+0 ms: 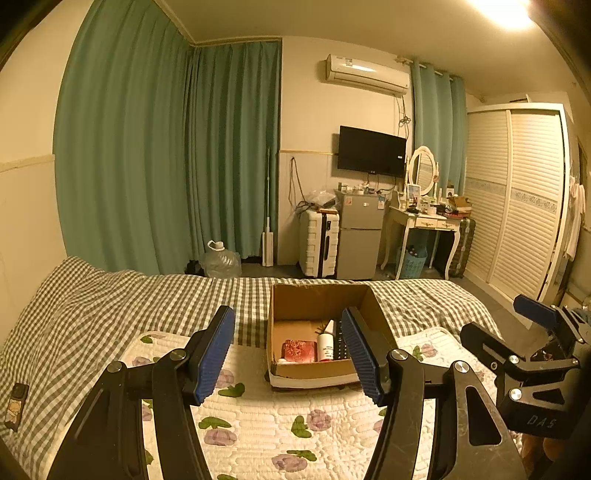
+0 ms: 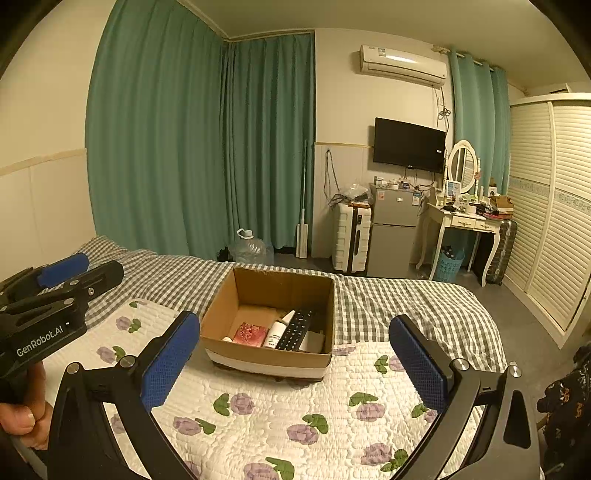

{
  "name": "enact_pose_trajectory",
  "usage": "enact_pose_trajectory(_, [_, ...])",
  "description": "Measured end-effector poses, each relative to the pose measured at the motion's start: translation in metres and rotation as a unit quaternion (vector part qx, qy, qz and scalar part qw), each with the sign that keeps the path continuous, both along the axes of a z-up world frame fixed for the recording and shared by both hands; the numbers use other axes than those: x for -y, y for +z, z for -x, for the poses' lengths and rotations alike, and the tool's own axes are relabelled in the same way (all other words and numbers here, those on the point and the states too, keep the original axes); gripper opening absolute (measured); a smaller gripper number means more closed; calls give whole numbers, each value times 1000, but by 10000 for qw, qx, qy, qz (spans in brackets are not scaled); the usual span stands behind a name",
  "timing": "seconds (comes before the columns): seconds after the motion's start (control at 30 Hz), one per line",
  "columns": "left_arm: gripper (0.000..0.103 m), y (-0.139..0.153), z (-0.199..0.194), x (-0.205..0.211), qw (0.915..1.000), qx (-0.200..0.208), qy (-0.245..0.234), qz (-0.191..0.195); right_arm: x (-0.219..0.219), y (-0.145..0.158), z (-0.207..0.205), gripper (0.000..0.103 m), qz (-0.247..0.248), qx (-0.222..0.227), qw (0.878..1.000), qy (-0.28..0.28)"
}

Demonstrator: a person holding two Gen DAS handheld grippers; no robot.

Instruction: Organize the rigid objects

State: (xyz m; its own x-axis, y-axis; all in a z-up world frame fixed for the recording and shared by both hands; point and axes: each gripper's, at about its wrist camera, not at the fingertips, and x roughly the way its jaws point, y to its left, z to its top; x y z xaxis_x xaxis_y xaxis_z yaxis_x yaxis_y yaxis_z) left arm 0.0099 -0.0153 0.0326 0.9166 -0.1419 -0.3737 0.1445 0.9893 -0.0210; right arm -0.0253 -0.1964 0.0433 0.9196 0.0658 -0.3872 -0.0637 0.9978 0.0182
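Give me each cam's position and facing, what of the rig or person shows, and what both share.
Left wrist: on the left claw, looking across the bed at the cardboard box; right claw at right edge.
Right wrist: on the right claw, same facing; left claw and a hand at left.
Shared: box, remote, TV, both claws open.

dim warm light, ceiling lamp (image 1: 506,11) glare, fisheye-bent dark edges.
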Motion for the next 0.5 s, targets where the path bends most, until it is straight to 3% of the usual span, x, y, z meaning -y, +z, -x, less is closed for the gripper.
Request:
enact_pose_trajectory(0.2, [63,-4,-5,1,9998,-214,0,19,1,-1,1,103,35,23,10000,8])
enact_pose_trajectory(0.5, [63,0,1,1,10000,-35,84,-26,2,0,-2,103,65,-9,10000,14])
